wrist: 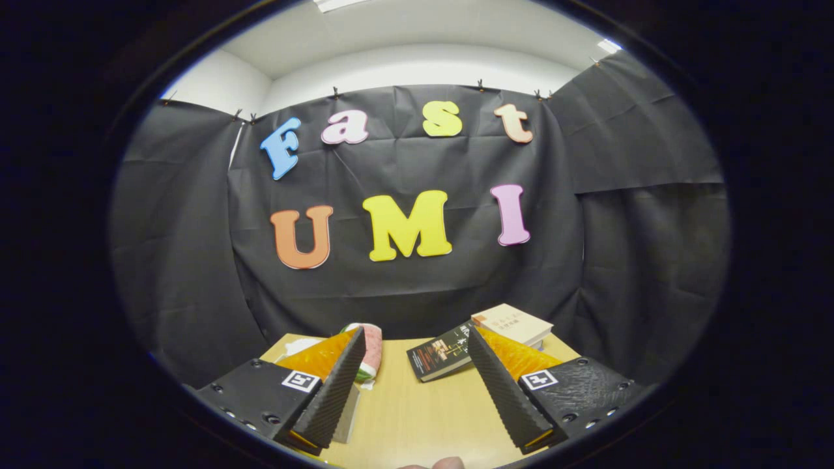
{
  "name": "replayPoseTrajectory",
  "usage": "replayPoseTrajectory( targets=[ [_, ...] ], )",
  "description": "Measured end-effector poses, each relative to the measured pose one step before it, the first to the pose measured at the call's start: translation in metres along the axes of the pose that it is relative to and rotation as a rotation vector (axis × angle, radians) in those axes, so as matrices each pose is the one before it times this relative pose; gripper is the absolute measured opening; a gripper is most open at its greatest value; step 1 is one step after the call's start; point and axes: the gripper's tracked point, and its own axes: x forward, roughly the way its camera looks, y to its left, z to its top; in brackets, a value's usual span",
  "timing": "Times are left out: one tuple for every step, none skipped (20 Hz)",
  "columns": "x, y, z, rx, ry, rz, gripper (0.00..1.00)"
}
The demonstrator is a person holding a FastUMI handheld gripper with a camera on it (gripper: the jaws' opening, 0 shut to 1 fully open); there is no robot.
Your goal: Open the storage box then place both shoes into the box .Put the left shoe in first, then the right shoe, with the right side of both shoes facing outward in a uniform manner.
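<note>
Gripper [417,384] fingers spread wide at bottom centre of the frame, clamped on nothing, bare wooden table [417,417] between them. Pink shoe [370,348] peeking past the lower-left finger; books [482,342] right of centre. Storage box unseen, so progress impossible to judge.

Dark book [440,352] on the counter [417,410], at 12 o'clock between the spread gripper [414,339] fingers, cover print too small to read, pale book [515,324] at 1 o'clock, title illegible
</note>
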Motion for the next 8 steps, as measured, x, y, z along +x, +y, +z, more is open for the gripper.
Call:
replayPoseTrajectory(
  targets=[
    [0.00067, 0.00163, -0.00093, 0.00070, 0.00241, -0.00143, 0.96],
    [0.00125, 0.00005, -0.00134, -0.00092, 0.00166, -0.00113, 0.96],
    [0.00049, 0.00055, -0.00003, -0.00143, 0.00116, -0.00120, 0.96],
    [0.00055, 0.00074, 0.00038, -0.00081, 0.00040, -0.00102, 0.96],
    [0.00134, 0.00085, -0.00040, -0.00115, 0.00007, -0.00166, 0.96],
    [0.00176, 0.00135, 0.00021, -0.00240, -0.00012, -0.00033, 0.96],
    [0.00150, 0.00095, -0.00020, -0.00246, -0.00041, -0.00102, 0.96],
    [0.00233, 0.00140, -0.00167, -0.00093, 0.00214, -0.00118, 0.96]
  ],
)
